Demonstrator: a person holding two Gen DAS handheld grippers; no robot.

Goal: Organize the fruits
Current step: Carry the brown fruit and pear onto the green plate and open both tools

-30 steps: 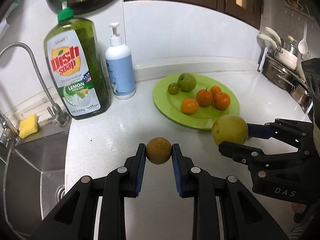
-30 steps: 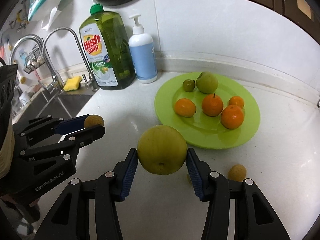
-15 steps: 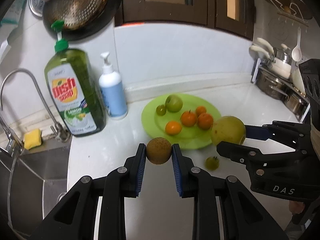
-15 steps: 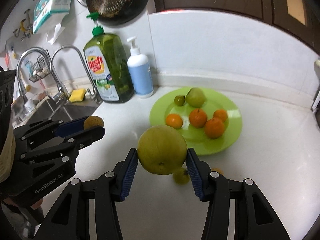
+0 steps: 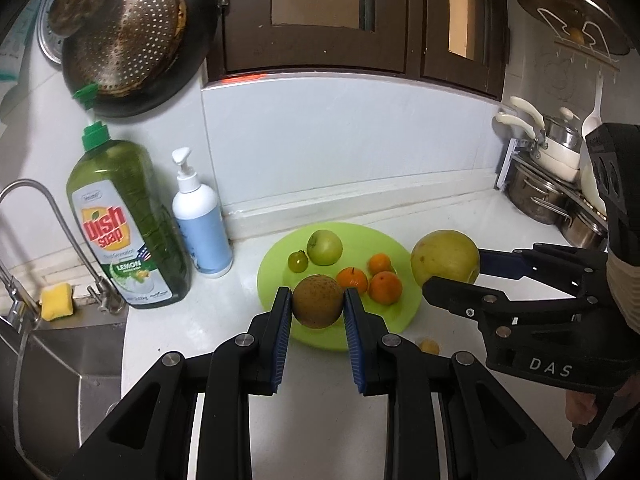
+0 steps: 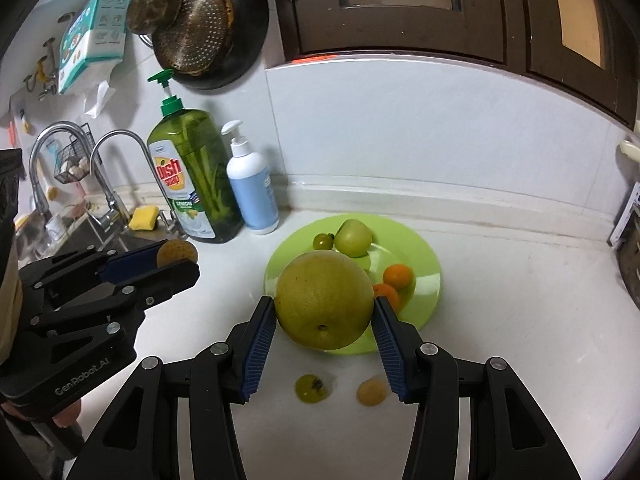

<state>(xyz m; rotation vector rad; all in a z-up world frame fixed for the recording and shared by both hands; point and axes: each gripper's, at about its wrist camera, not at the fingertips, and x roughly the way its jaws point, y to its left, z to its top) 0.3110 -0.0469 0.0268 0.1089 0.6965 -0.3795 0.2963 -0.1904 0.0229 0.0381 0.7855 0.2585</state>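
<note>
The left tongs (image 5: pixel 316 308) grip a small brown fruit (image 5: pixel 317 301) between their blue pads, held in the air on the near side of the green plate (image 5: pixel 276 264). The right tongs (image 6: pixel 324 332) clamp a big yellow-green fruit (image 6: pixel 324 305) the same way — off the white counter (image 6: pixel 500 312). Two small fruits (image 6: pixel 311 388) lie on the counter just beneath them, near the plate's front edge.

White tiled wall (image 6: pixel 440 128), dark cabinets (image 5: pixel 360 16), sink (image 5: pixel 60 360).
</note>
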